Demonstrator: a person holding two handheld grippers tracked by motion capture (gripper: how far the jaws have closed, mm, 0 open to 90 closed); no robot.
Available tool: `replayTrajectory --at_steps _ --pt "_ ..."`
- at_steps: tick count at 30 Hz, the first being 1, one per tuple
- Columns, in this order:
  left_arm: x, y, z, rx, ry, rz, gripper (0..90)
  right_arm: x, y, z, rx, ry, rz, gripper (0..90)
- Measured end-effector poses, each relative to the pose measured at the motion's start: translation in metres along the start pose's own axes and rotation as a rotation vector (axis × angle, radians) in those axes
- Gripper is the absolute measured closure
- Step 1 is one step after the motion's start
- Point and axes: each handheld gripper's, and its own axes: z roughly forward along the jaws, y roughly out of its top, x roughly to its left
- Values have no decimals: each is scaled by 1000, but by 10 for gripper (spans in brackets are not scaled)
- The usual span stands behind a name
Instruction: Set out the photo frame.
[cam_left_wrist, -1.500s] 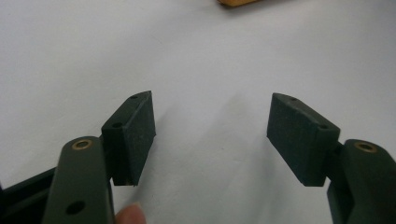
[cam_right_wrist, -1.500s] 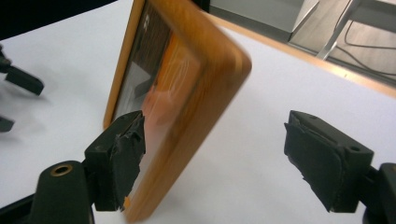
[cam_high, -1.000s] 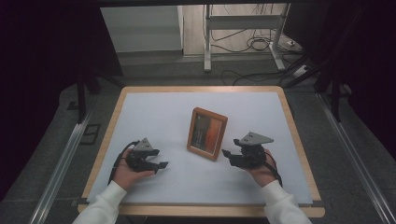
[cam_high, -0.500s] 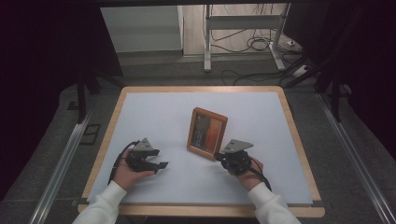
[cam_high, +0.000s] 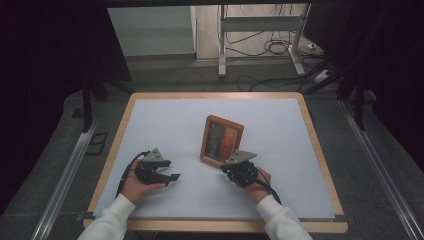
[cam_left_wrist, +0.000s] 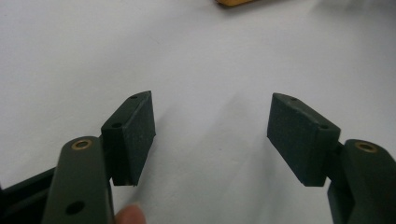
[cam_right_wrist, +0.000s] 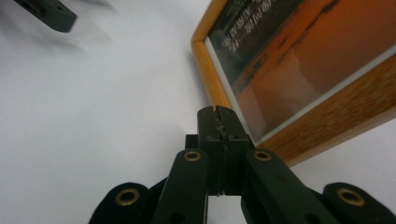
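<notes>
A wooden picture frame (cam_high: 222, 140) with an orange and dark picture lies flat at the middle of the white table top (cam_high: 280, 130). My right gripper (cam_high: 227, 167) is shut, and nothing shows between its jaws. In the right gripper view its tips (cam_right_wrist: 218, 112) sit right at the near corner of the picture frame (cam_right_wrist: 303, 60); I cannot tell whether they touch it. My left gripper (cam_high: 171, 177) rests at the front left, apart from the frame. It stands open, with only bare table between its pads (cam_left_wrist: 133, 135).
A wooden rim (cam_high: 320, 150) borders the table. One jaw of the left gripper (cam_right_wrist: 51, 14) shows at the top left of the right gripper view. Behind the table stand metal legs (cam_high: 221, 40), with cables (cam_high: 270, 47) on the floor.
My right gripper has moved left and a little nearer, turning its shut tips onto the frame's near corner. The left gripper has stayed put.
</notes>
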Motion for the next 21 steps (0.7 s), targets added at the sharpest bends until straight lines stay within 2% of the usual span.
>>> replayTrajectory --at_steps 4,6,10,21 --pt "0 0 0 4 -1 2 316 -3 -3 3 16 -18 3 896" --pt "0 0 1 7 -3 3 315 -4 -5 4 13 -1 15 896" --pt "0 0 1 7 -3 4 314 -3 -5 4 19 -9 -4 896" --pt "0 -1 1 7 -4 1 314 -8 -8 2 29 -21 5 896"
